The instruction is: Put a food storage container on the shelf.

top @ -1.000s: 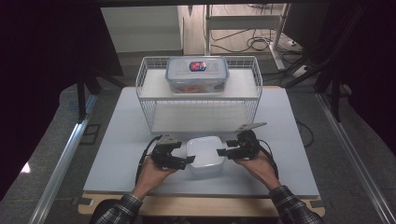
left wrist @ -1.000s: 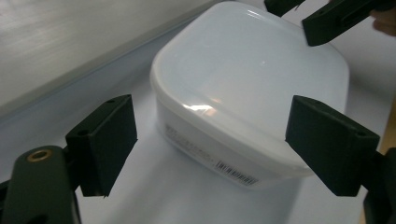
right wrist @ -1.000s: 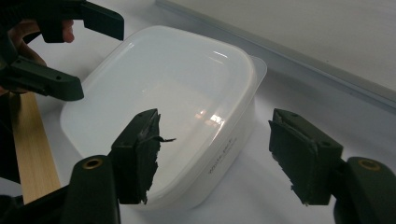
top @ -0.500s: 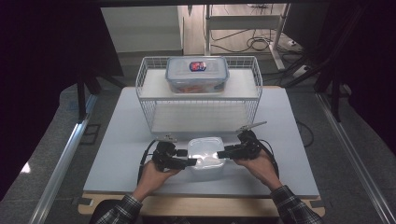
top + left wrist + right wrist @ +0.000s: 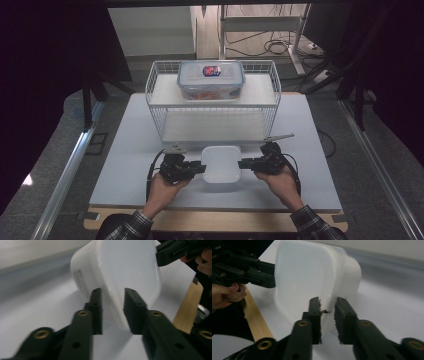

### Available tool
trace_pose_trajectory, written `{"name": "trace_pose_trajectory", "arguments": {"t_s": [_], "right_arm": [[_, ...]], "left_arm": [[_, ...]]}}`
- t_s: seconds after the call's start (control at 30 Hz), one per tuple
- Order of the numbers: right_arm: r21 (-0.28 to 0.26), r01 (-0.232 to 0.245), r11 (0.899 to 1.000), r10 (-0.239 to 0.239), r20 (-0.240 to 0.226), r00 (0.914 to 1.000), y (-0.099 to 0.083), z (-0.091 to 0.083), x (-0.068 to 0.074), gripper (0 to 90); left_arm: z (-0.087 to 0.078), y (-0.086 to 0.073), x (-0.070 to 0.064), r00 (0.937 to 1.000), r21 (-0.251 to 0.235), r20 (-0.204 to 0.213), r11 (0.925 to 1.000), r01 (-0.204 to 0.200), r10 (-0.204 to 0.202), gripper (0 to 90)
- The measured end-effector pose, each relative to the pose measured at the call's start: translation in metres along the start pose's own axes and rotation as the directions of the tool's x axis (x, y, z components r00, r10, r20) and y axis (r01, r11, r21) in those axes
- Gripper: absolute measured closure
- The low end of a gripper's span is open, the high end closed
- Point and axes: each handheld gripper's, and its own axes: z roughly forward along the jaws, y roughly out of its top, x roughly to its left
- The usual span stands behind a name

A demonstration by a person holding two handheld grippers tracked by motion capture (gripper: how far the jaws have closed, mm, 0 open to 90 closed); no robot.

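White tub point(image 5: 221, 163) pinched at opposite rims by both hand-held grippers.

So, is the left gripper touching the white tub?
Touching. In the left gripper view, the left gripper has its jaws closed on either side of the white tub rim.

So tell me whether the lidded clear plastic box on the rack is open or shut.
Shut: the lid of the clear plastic box lies flat on it.

A lab test station: a white table point(image 5: 125, 165) set between metal rails point(image 5: 65, 180) on a grey floor, black curtains point(image 5: 45, 75) on both sides, loose cables point(image 5: 265, 47) and a metal shelf frame point(image 5: 260, 22) behind.
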Motion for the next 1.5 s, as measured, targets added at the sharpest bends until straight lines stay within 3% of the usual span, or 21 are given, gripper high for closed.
{"name": "trace_pose_trajectory", "arguments": {"t_s": [0.03,0.1,0.23,0.6,0.9,1.5], "right_arm": [[-0.017,0.027,0.999,-0.026,0.031,0.9992,0.000,0.001,0.003,78.7],[-0.033,0.038,0.999,-0.037,0.051,0.9980,0.000,0.002,0.006,78.8],[-0.053,0.090,0.995,-0.084,0.098,0.9916,-0.001,0.006,0.013,78.8],[-0.113,0.125,0.986,-0.116,0.084,0.9897,0.007,-0.002,0.020,78.9],[-0.164,0.165,0.973,-0.151,0.093,0.9842,0.024,-0.015,0.031,79.1],[-0.231,0.205,0.951,-0.189,0.091,0.9777,0.057,-0.035,0.052,79.4]], "left_arm": [[0.000,0.000,0.002,0.9998,-0.011,-0.005,0.9998,0.019,-0.019,76.1],[0.000,-0.001,0.004,0.9994,-0.019,-0.014,0.9993,0.031,-0.031,77.1],[-0.001,-0.001,0.005,0.9988,-0.026,-0.040,0.9993,0.026,-0.027,78.6],[-0.014,0.010,0.001,0.9984,-0.063,-0.056,0.9980,-0.002,-0.002,78.6],[-0.029,0.031,-0.003,0.9960,-0.085,-0.079,0.9952,-0.049,0.042,78.4],[-0.058,0.062,-0.008,0.9919,-0.131,-0.100,0.9873,-0.090,0.077,78.2]]}}
